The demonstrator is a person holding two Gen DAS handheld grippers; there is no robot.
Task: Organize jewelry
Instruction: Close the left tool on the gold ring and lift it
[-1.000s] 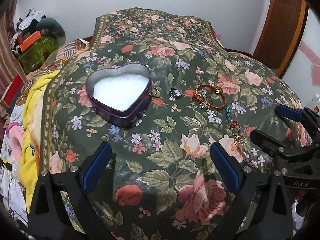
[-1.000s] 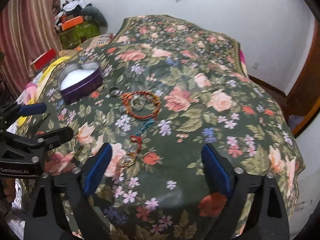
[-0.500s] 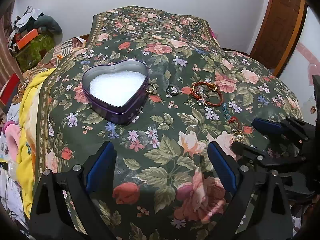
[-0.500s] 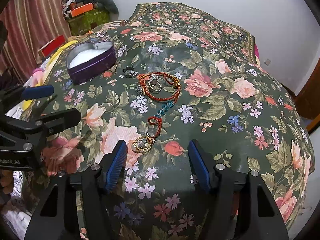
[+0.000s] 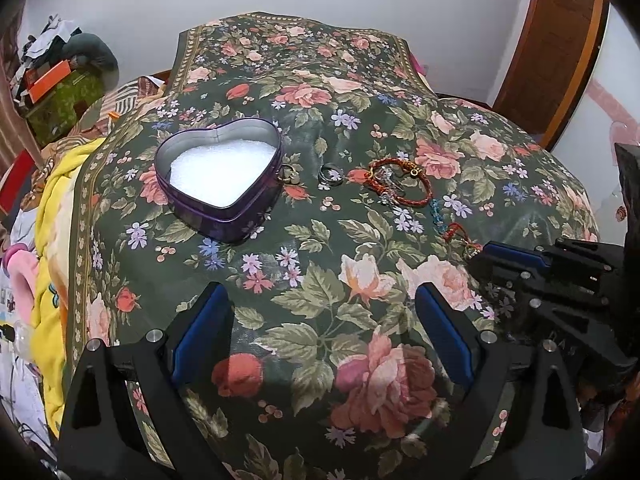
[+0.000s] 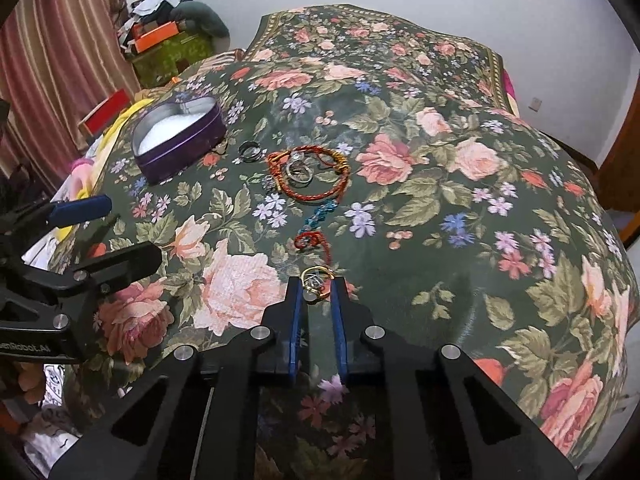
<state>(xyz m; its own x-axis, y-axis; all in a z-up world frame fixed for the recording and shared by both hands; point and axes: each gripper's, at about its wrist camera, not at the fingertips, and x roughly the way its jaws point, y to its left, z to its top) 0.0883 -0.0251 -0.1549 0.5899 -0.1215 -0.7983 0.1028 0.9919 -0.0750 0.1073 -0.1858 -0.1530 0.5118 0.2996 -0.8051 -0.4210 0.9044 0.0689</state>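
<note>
My right gripper is low at the near side of the floral cloth. Its jaws are closing, and the blue pads press a gold ring between them. A red cord with blue beads runs from that ring toward a red braided bracelet with silver rings inside it. A dark ring and a small gold ring lie beside the purple heart-shaped tin, which has white padding inside. My left gripper hovers open over bare cloth, nothing between its fingers.
The floral cloth covers a bed and drops off at the near and right edges. A yellow blanket and clutter lie to the left, boxes at the back left, a wooden door at the right.
The right gripper slid forward to the gold ring and its jaws went from wide apart to pressed around it. The left gripper stayed where it was, still open.
</note>
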